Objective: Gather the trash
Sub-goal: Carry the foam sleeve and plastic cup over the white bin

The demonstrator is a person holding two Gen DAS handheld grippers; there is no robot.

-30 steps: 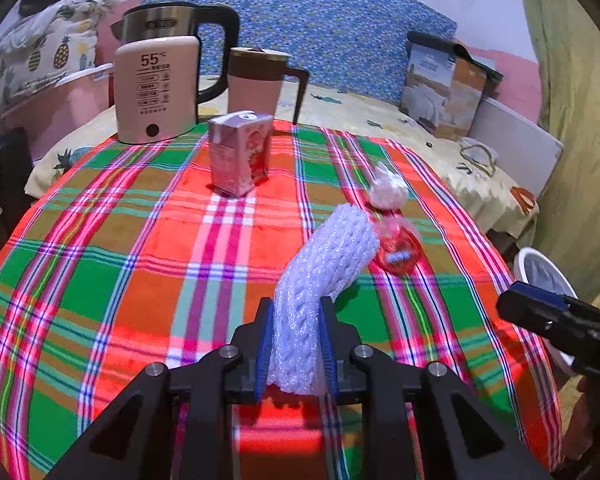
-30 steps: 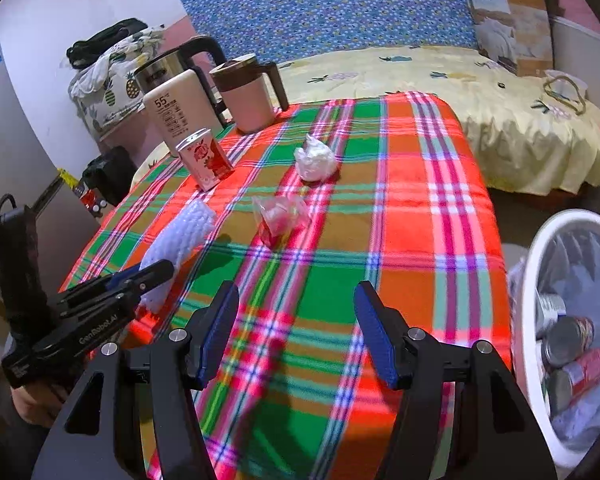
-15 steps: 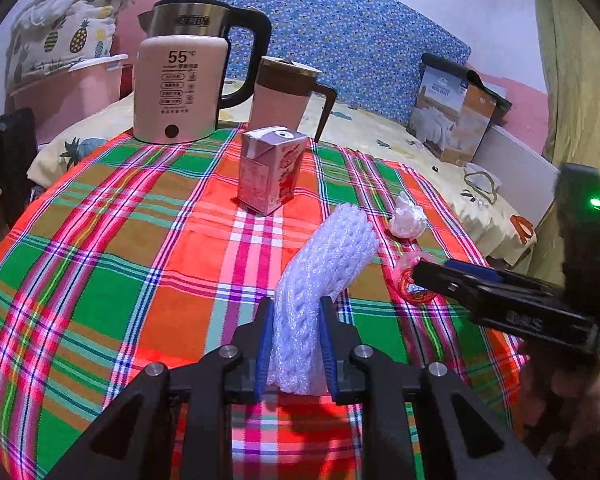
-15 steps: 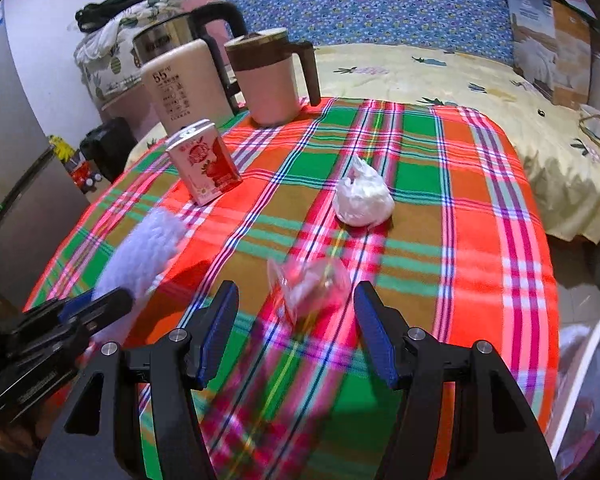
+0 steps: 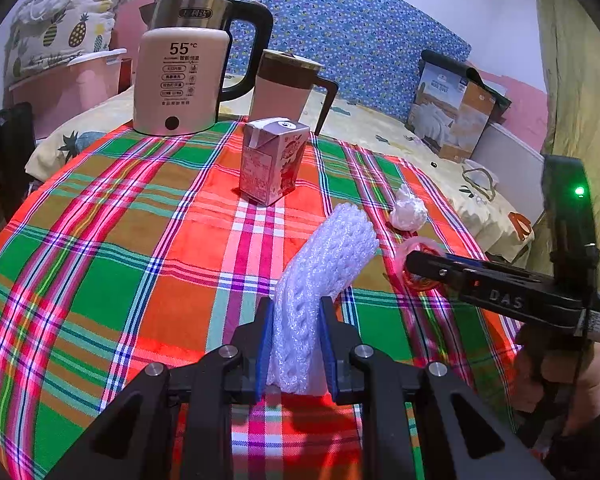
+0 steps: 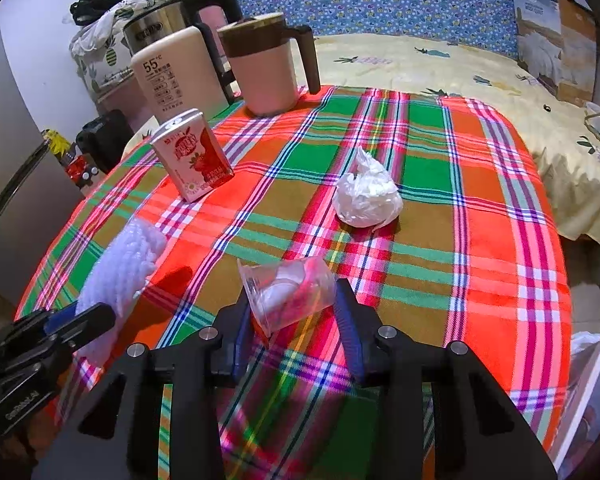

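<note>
My left gripper [image 5: 296, 308] is shut on the lower end of a white foam net sleeve [image 5: 332, 248], which curves up over the plaid tablecloth [image 5: 100, 240]. To its right, my right gripper [image 6: 294, 300] is closing its jaws around a clear plastic cup [image 6: 288, 296] lying on its side, and both blue pads touch the cup's walls. From the right wrist view the sleeve [image 6: 128, 264] and the left gripper [image 6: 88, 316] show at lower left. A crumpled white wad [image 6: 366, 196] lies beyond the cup. A red juice carton [image 6: 192, 156] stands farther left.
An electric kettle [image 5: 180, 76] and a pink jug [image 5: 284, 88] stand at the table's far edge. A bed [image 6: 420, 64] with a cardboard box [image 5: 452, 116] lies behind. A white bin's rim [image 6: 592, 392] shows at the table's right side.
The right gripper moved from near the bin to the cup and narrowed its jaws onto it. The left gripper stayed on the foam sleeve.
</note>
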